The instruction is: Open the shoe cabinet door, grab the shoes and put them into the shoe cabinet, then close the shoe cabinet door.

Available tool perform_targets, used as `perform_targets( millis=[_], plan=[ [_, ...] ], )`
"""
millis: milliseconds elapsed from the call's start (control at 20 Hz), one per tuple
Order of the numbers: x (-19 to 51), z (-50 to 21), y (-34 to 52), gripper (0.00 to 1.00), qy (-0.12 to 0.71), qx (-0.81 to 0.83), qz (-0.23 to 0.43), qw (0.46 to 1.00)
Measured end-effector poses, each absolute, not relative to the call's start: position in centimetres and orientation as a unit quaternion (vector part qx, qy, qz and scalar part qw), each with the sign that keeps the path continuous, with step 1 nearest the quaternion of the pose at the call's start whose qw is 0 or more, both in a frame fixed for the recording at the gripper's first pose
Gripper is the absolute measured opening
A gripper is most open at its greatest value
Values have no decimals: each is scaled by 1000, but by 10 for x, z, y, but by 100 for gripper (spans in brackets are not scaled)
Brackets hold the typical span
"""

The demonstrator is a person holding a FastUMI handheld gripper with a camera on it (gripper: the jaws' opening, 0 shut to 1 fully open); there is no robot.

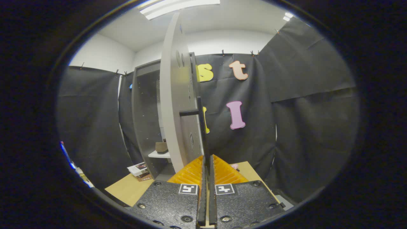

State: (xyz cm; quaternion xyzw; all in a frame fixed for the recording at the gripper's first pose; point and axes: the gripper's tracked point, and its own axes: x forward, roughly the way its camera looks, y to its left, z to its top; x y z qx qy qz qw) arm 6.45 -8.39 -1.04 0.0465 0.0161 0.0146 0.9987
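The gripper [207,165] pinched the thin black handle [200,127] of the flat, smooth grey door [173,105], swung open.

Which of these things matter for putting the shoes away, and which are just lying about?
For the job: shoe cabinet; its open door; door handle, clamped between the shut gripper fingers; shoe on the shelf inside.
Lying about: stack of books on the table.
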Motion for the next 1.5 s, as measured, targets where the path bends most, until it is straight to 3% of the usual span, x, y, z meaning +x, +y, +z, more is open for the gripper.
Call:
perform_targets(
  millis=[150,400,550,1100,1500],
  plan=[
    [31,-14,-65,4,-5,57,20,998],
    [-4,-26,-24,77,-40,34,41,998],
    [-9,-38,-1,100,-48,15,55,997],
    [43,-116,66,100,-11,12,91,996],
    [113,-219,103,100,45,-3,101,994]
  ],
)
